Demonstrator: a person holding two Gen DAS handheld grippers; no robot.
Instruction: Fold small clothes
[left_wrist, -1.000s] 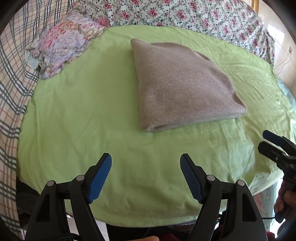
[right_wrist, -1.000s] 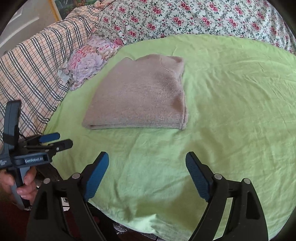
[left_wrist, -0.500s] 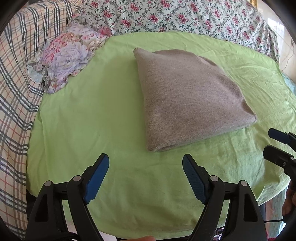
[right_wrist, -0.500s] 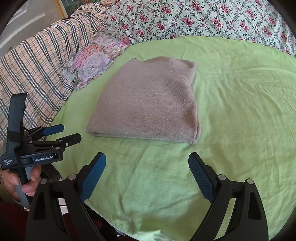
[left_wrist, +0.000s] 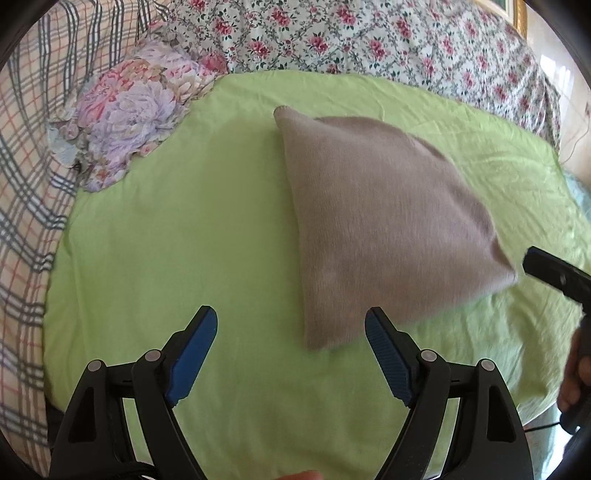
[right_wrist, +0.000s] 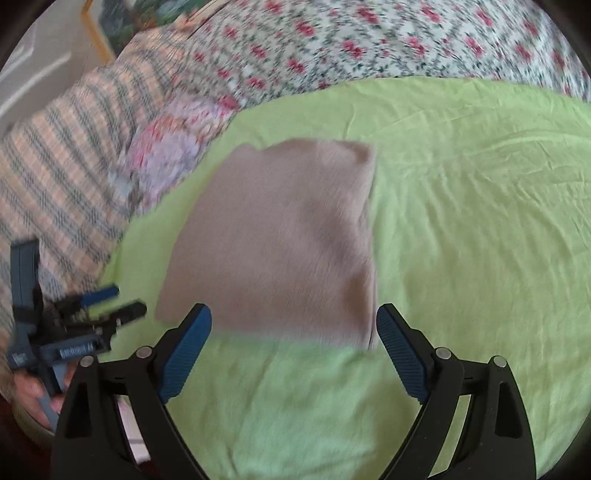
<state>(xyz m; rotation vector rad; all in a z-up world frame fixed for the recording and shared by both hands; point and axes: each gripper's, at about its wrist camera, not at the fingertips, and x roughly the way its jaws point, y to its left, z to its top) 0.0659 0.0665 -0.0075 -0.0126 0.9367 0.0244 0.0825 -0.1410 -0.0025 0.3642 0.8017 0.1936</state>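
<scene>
1. Centrally, the sweater (left_wrist: 384, 225) lies flat on the green sheet (left_wrist: 207, 229), already folded into a compact, roughly square packet with no sleeve or hem trailing out; in the right wrist view it fills the middle of the frame (right_wrist: 280, 243).

2. Left claw (left_wrist: 291, 354): released, jaws spread wide, grasping nothing. It hangs over bare sheet, with the sweater's near corner at about 1 o'clock, just beyond the right finger; no contact is visible.

3. Right claw (right_wrist: 294, 350): likewise released and empty. The sweater's near edge lies at 12 o'clock, just past the fingertips; whether the pads touch the cloth cannot be told, as this view is blurred.

4. Each device shows in the other's view: the right one at 3 o'clock in the left wrist view, the left one at 8 o'clock in the right wrist view, both near the sheet's edge.

5. Surroundings: a floral cloth (left_wrist: 136, 110) sits at 10 o'clock beside the sheet, bunched rather than folded; a plaid cover (left_wrist: 26, 206) lies at 9 o'clock and a rose-print cover (left_wrist: 369, 40) at 12 o'clock.

6. Progress, as a judgement: folding of the sweater appears largely done. What may remain is one more halving, or lifting the packet aside. Whether the floral cloth counts among the clothes cannot be told.
</scene>
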